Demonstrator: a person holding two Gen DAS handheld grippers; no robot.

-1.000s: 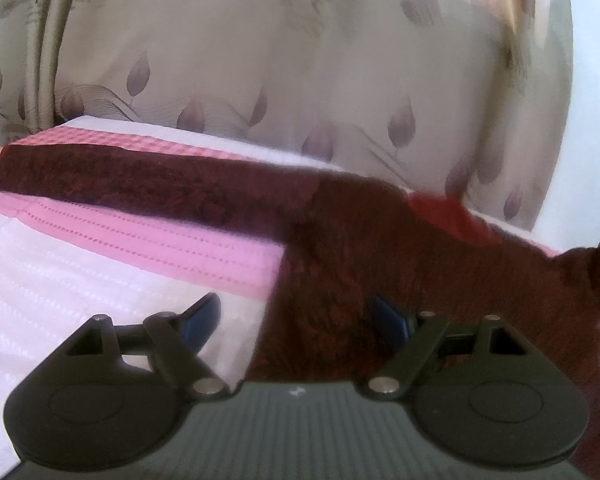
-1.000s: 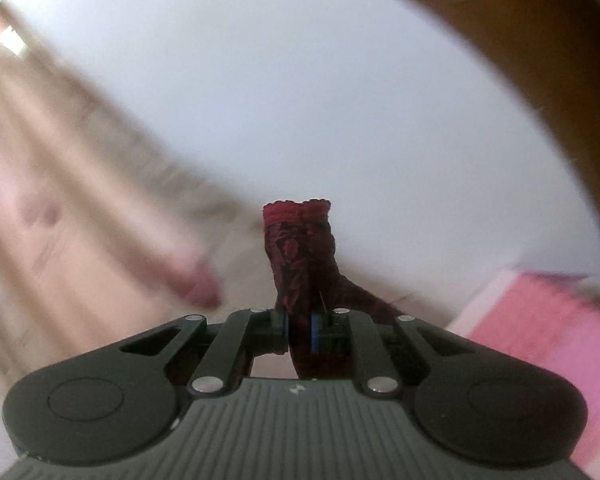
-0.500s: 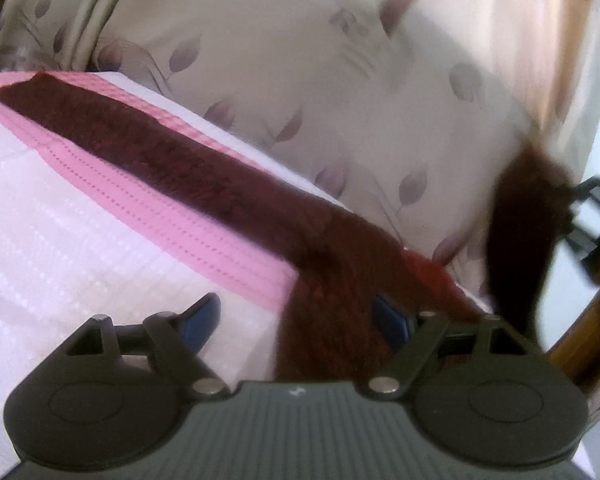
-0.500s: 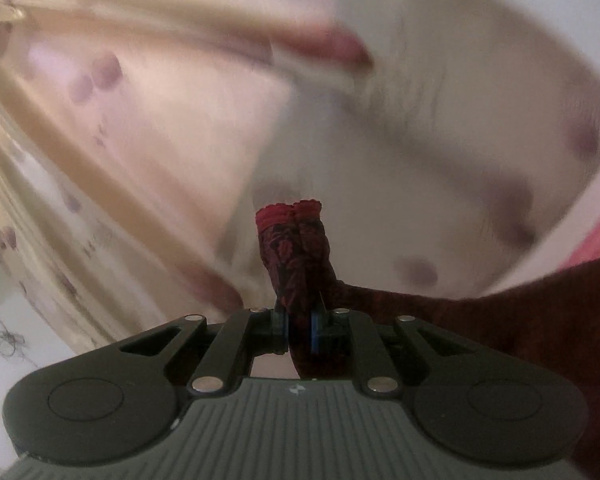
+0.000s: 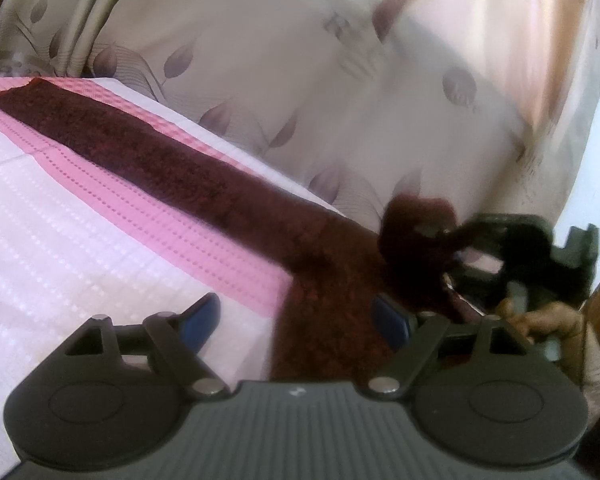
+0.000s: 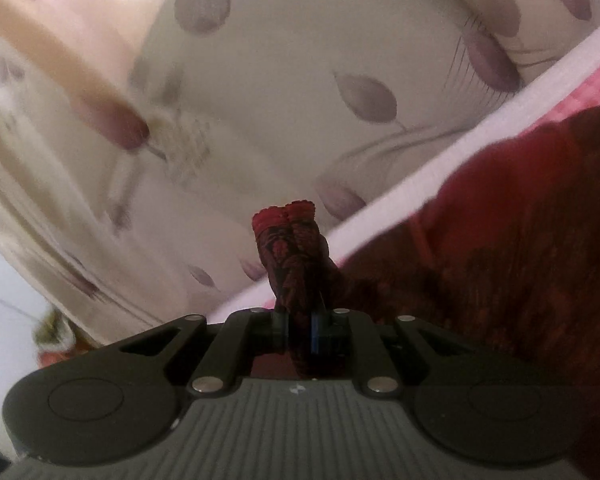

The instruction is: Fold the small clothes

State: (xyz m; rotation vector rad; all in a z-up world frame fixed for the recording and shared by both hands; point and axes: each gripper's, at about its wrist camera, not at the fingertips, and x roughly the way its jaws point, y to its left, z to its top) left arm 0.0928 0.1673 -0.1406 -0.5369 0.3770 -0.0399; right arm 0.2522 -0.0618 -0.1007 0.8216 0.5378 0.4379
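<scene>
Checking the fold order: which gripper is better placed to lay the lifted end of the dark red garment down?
Right. The right gripper is already shut on the dark red garment, its bunched end lifted. The left gripper is open, holding nothing.

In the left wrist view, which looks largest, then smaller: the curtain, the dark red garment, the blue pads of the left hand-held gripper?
1. Curtain: fills most of the background.
2. Dark red garment: a long strip across the bed.
3. Blue pads: smallest, although nearest the camera.

Home bedroom, pink-and-white quilted bedspread, leaf-patterned cream curtains hanging behind the bed
</scene>
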